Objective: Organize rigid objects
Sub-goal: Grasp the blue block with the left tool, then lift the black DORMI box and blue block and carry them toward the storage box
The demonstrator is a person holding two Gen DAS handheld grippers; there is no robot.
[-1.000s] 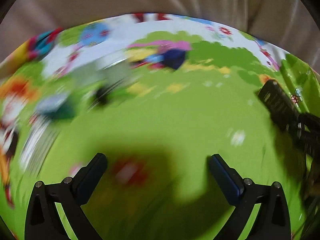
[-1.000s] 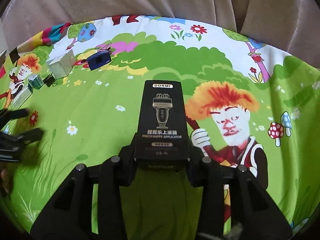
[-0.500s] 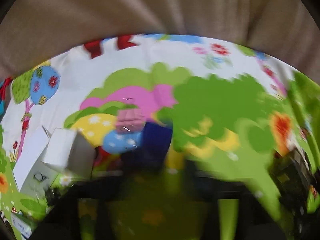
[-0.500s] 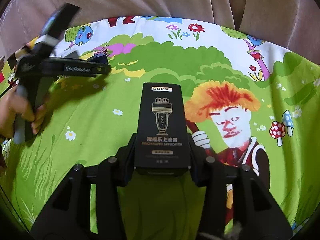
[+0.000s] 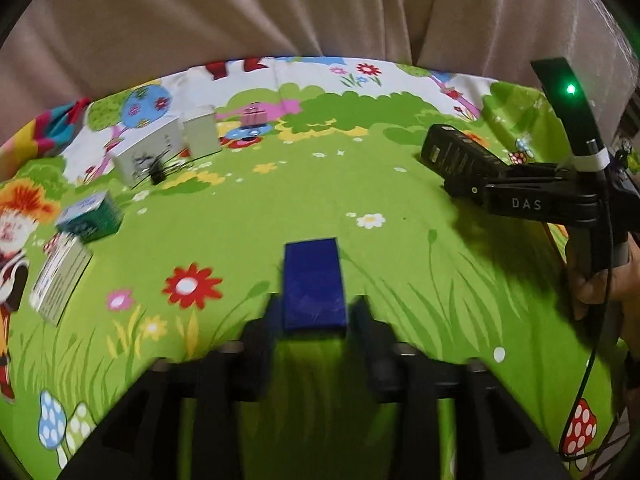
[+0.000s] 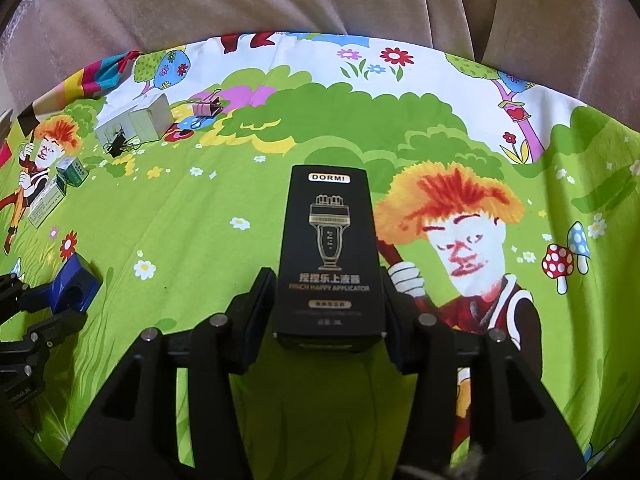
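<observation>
My left gripper (image 5: 314,312) is shut on a small dark blue block (image 5: 313,283) and holds it over the green cartoon-print cloth (image 5: 248,216). In the right wrist view the blue block (image 6: 74,285) shows at the far left between the left gripper's fingers (image 6: 60,322). My right gripper (image 6: 329,312) is shut on a black DORMI applicator box (image 6: 328,248), held upright above the cloth. In the left wrist view that black box (image 5: 456,162) shows at the right in the right gripper (image 5: 472,188).
Two white boxes (image 5: 160,152) and a black binder clip (image 5: 158,172) lie at the back left. A green box (image 5: 90,218) and a pale flat box (image 5: 60,280) lie left. A pink binder clip (image 6: 206,107) lies farther back. Beige curtain (image 5: 280,12) hangs behind.
My left gripper reached to the back of the cloth, closed on the blue block and carried it back toward the front. My right gripper has held the black box still.
</observation>
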